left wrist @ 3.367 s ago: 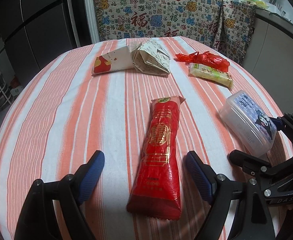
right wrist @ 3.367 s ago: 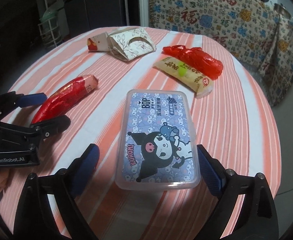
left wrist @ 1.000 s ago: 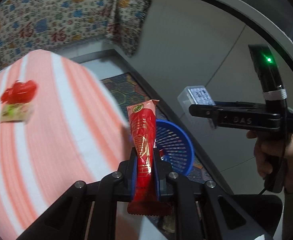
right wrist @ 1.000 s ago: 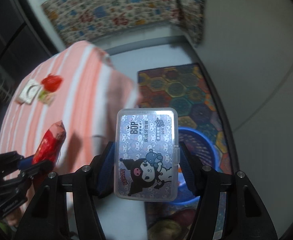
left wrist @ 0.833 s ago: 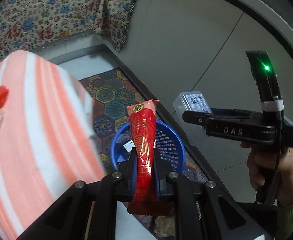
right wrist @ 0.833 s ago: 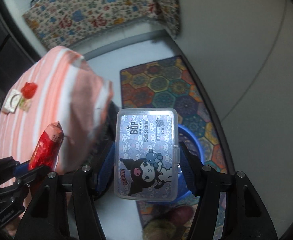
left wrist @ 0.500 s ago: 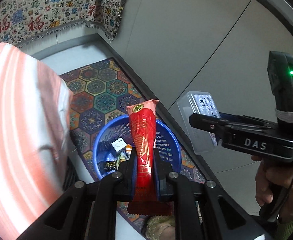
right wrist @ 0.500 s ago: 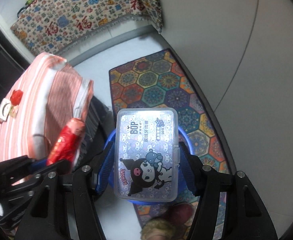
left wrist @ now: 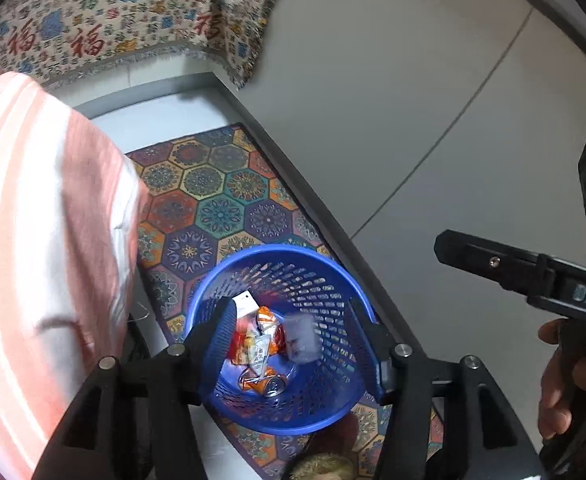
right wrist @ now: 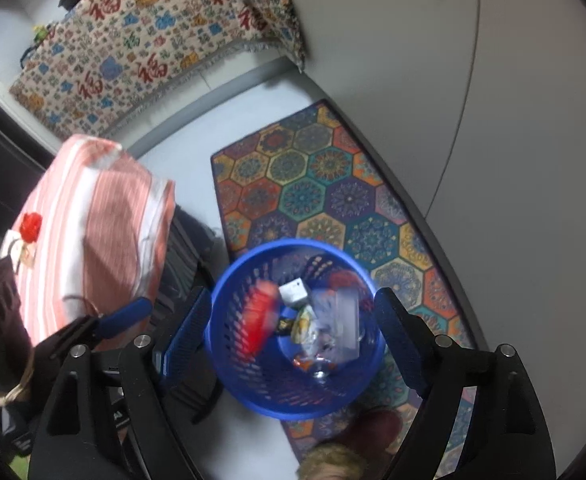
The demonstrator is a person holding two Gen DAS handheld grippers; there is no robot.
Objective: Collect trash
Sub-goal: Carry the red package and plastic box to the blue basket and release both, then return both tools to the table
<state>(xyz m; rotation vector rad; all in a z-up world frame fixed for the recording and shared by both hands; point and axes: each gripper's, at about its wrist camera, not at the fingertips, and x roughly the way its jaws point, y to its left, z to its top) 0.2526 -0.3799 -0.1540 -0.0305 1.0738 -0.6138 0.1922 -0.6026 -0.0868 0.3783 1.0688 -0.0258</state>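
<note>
At the far left stands the bench, draped in a pink-and-white striped cloth; a red wrapper and a pale packet lie on its far end. Just right of the bench, on a rug of coloured hexagons, sits a blue basket with perforated walls.

Both pairs of tongs hang above that basket with nothing in them. The left tongs are spread wide apart, their blue-padded fingers framing the basket rim on either side. The right tongs are spread apart too — the basket shows between them.

Inside the basket, from left to right: a long red wrapper, blurred, against the left wall; a small white box; a heap of crumpled wrappers; and a clear plastic box, also blurred, on the right. In the left wrist view the same clear box appears as a pale smear beside the orange wrappers.

Far right in that view, a hand grips the black handle of the right tongs.
</note>
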